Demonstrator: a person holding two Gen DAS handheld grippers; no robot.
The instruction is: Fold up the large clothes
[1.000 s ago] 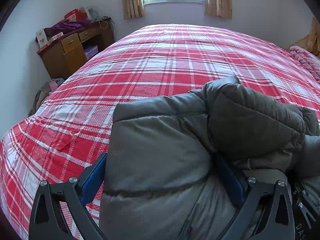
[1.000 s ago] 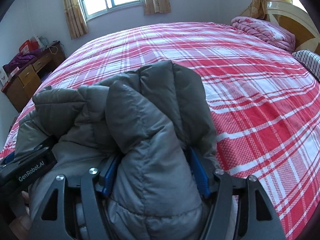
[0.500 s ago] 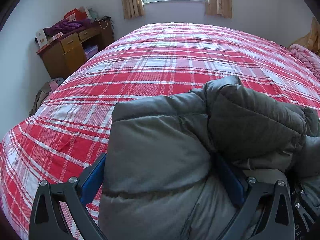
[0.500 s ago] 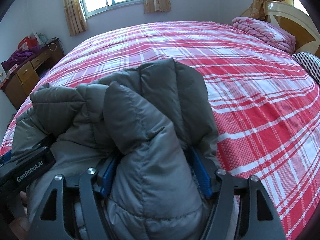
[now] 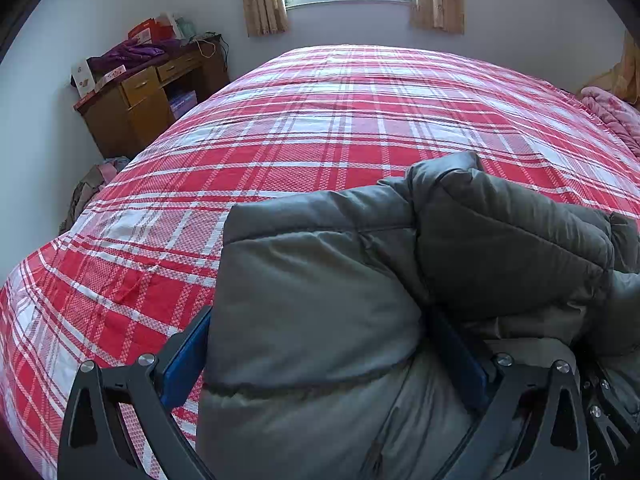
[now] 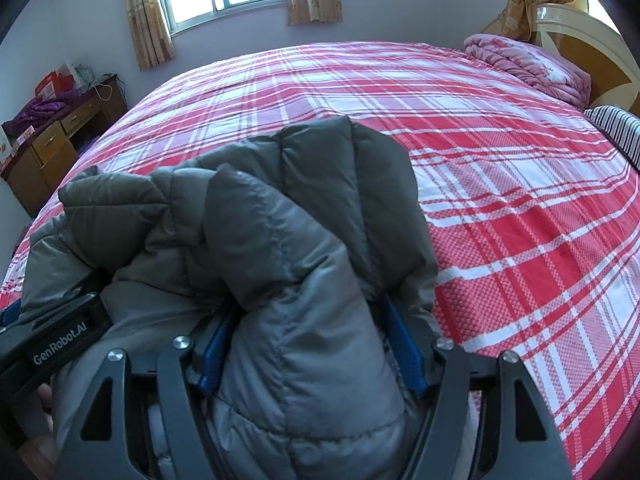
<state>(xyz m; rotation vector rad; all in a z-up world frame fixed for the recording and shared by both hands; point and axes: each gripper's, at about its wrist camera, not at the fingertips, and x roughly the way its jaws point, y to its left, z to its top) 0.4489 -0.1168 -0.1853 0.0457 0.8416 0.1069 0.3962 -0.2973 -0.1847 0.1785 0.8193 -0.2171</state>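
Note:
A grey quilted puffer jacket [image 5: 320,288] lies bunched on the red plaid bed [image 5: 320,120]. My left gripper [image 5: 320,344] is shut on a thick fold of it, blue pads pressed on both sides. In the right wrist view the same jacket [image 6: 304,240] fills the near centre, and my right gripper [image 6: 312,344] is shut on another thick fold. The two grippers hold the jacket close side by side; the left gripper's body [image 6: 52,344] shows at the lower left of the right wrist view. The fingertips are hidden by fabric.
The bed [image 6: 520,160] spreads far ahead and to the right. A wooden desk [image 5: 140,100] with clutter stands at the far left wall. A pink folded quilt [image 6: 528,60] and a striped pillow [image 6: 616,128] lie by the headboard [image 6: 592,56] at the right.
Both grippers keep their grip on the jacket. The view has shifted very slightly forward over the bed; the jacket's shape is almost the same.

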